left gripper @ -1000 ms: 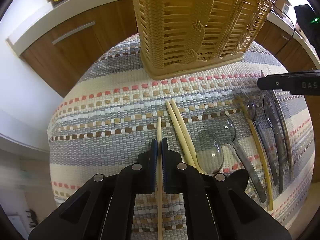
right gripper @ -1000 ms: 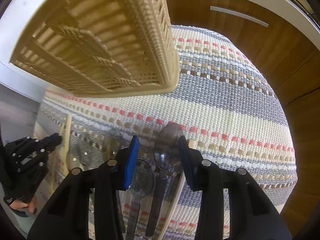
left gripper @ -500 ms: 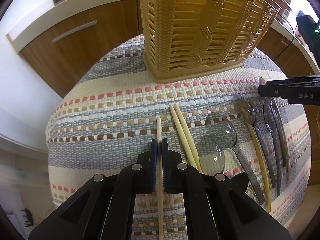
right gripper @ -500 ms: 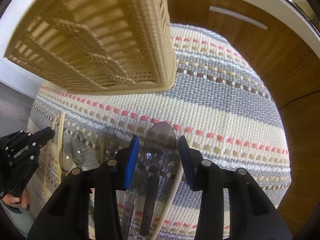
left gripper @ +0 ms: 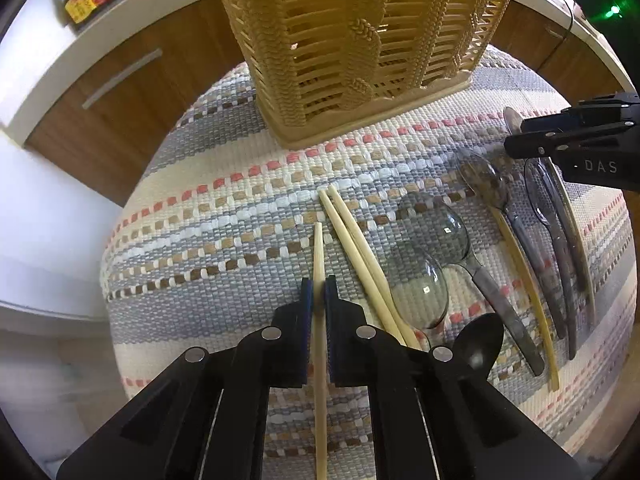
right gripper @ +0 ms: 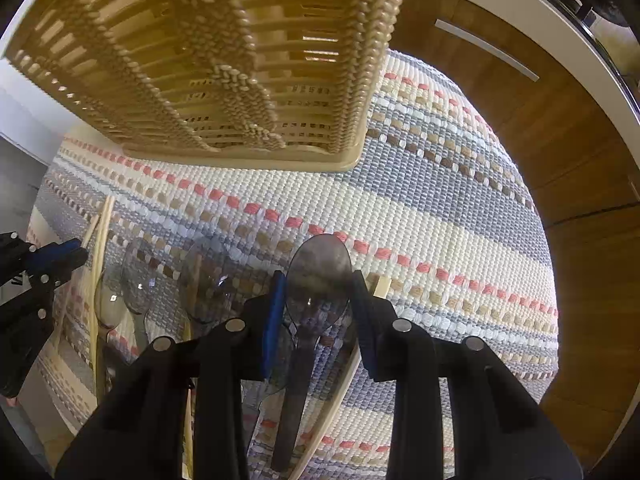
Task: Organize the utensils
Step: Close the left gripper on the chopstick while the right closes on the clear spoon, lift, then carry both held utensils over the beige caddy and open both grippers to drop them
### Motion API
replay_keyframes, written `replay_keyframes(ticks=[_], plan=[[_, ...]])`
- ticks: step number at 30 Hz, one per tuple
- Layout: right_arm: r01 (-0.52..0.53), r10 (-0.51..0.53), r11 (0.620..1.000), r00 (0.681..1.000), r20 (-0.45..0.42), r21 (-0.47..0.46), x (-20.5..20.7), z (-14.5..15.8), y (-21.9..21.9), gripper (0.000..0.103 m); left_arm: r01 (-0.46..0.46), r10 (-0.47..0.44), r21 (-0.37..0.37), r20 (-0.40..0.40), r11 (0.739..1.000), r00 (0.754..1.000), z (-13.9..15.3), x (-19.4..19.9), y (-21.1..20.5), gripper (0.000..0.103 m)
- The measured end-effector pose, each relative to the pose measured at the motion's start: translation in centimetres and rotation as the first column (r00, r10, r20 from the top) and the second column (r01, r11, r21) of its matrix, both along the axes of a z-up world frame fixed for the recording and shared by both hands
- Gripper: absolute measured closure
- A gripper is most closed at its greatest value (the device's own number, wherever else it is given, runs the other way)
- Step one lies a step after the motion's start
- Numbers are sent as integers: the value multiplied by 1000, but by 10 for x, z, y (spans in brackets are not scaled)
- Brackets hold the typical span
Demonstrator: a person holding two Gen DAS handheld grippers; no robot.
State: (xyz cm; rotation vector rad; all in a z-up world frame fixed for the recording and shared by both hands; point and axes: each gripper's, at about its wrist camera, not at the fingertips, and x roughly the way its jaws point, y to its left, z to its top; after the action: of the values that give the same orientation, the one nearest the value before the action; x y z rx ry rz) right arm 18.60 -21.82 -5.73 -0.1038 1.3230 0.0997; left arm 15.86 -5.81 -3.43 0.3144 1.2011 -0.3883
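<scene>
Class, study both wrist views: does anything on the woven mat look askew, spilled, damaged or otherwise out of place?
Nothing spilled or broken. One oddity: a lone chopstick lies among the spoons, apart from the chopstick pair and the one in the left claw.

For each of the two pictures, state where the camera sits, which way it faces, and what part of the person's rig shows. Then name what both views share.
Left wrist: sits on the left gripper, looking along its fingers, which are shut on a chopstick, toward the wicker basket; the right gripper's tip shows at the right edge.
Right wrist: sits on the right gripper, facing the basket; its fingers flank a dark spoon; the left gripper shows at the left.
Shared: basket, striped woven mat, the laid-out spoons and chopsticks.
</scene>
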Motion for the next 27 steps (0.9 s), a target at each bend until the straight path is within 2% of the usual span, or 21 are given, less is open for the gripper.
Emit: replay_keyframes(ticks=[2,4,7,11,12,13,16,19,20,22,24,27], plan=[[-4,2,999,999,35,34,-15,10,-13,73,-27,29,-33,46,999,999,7,-3,8,99],[-21,14,997,995,98,69,-32,27,-25,73,-50,63,-132,98,990,993,23,-9,21,99],[-81,52,990,973,225,118,-58,58,-30,73,-62,120,-282,194,957,974,60,-21,45,99],[-143,62,975,910,409,170,-92,107,-40,73,-20,182,-436,332,900,926,116,-37,61,99],[-160,59,970,886,460,184,-99,122,-43,73,-6,193,-459,361,888,912,129,-41,61,99],[-171,59,967,871,488,187,-94,135,-41,73,12,205,-480,396,877,895,143,-42,58,99],[-205,50,960,800,598,193,-104,174,-38,73,66,245,-527,497,848,832,184,-41,49,99],[-215,21,957,717,697,193,-105,217,-35,73,96,292,-544,582,833,759,210,-35,34,99],[-214,10,957,697,717,195,-97,226,-32,73,109,306,-549,608,829,733,218,-31,30,99],[-192,-12,966,637,771,173,-89,239,-31,73,119,336,-560,640,820,691,226,-25,23,99],[-145,-35,979,566,824,141,-78,252,-26,73,138,372,-581,667,802,646,233,-14,18,99],[-82,-71,988,497,865,129,-57,257,-22,73,124,421,-590,692,798,586,240,-3,15,99]])
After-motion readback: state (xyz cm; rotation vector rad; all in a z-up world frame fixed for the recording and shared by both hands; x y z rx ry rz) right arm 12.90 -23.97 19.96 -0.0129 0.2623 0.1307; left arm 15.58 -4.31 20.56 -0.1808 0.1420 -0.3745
